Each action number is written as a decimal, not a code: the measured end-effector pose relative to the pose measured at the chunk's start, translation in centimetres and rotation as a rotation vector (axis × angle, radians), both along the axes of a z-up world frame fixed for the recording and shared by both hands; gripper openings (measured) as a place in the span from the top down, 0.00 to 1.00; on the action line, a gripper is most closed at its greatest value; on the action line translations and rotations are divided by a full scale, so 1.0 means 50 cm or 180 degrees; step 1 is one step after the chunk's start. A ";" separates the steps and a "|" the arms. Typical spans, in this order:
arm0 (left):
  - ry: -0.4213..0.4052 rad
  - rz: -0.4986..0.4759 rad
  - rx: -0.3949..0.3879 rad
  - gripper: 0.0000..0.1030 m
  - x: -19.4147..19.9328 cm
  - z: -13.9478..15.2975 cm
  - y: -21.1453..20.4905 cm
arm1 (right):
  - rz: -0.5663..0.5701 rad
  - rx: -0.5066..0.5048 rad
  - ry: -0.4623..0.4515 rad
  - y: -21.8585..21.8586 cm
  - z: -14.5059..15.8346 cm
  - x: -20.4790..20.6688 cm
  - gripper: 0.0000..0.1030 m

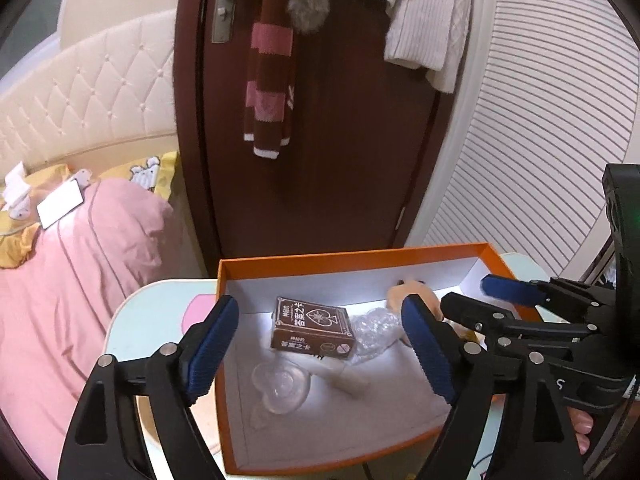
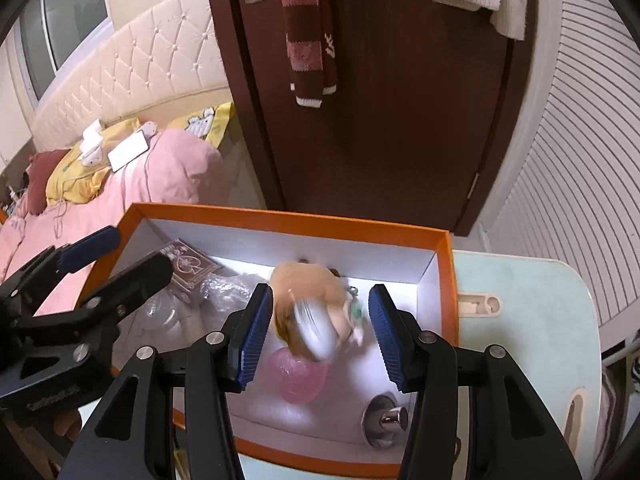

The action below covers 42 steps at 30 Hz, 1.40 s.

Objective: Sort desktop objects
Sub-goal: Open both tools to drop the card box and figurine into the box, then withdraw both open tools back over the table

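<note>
We hold both grippers over the orange box point(image 2: 448, 280) that stands on the pale blue table point(image 2: 532, 312), and most of the sorting looks done, since the box is already well filled. In it lie a brown card pack point(image 1: 314, 330) toward the far left, a crumpled clear wrap point(image 1: 376, 330) just beside it, a clear heart-shaped piece point(image 1: 280, 388) nearer to us, a pink heart-shaped piece point(image 2: 298, 380), a small metal part point(image 2: 386, 420) near the front right corner, and a tan plush toy point(image 2: 308, 284) against the far wall.

Our left gripper point(image 1: 320, 356) stands wide open above the box floor with nothing between its blue pads. Our right gripper point(image 2: 318, 334) is also open; its pads do not press on anything. Between them shows a blurred white thing point(image 2: 316, 332), lying over or just in front of the plush toy. We cannot tell whether it is falling or at rest, nor what it is.

The table around the box shows no loose things in these views, so we judge that little remains, perhaps only drawing both hands back. What lies outside the frames we cannot say.
</note>
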<state>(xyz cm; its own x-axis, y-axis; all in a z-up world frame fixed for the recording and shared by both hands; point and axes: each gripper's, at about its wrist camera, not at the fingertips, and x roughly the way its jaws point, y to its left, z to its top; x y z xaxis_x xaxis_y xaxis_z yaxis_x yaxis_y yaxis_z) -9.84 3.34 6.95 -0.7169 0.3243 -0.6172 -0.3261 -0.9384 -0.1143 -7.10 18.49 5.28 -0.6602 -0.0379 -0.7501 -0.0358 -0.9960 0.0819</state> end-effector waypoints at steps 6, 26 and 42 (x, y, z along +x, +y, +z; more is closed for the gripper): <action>0.0093 0.0074 0.0060 0.14 0.048 0.024 -0.030 | -0.0103 -0.0022 0.0165 0.004 0.022 0.033 0.22; -0.0304 0.0295 -0.0171 0.12 0.294 -0.106 -0.081 | 0.0071 -0.0151 0.0108 -0.011 -0.013 0.274 0.22; -0.0190 0.0466 -0.0491 0.00 0.316 -0.165 -0.062 | -0.0268 0.0249 -0.0124 -0.009 -0.118 0.298 0.09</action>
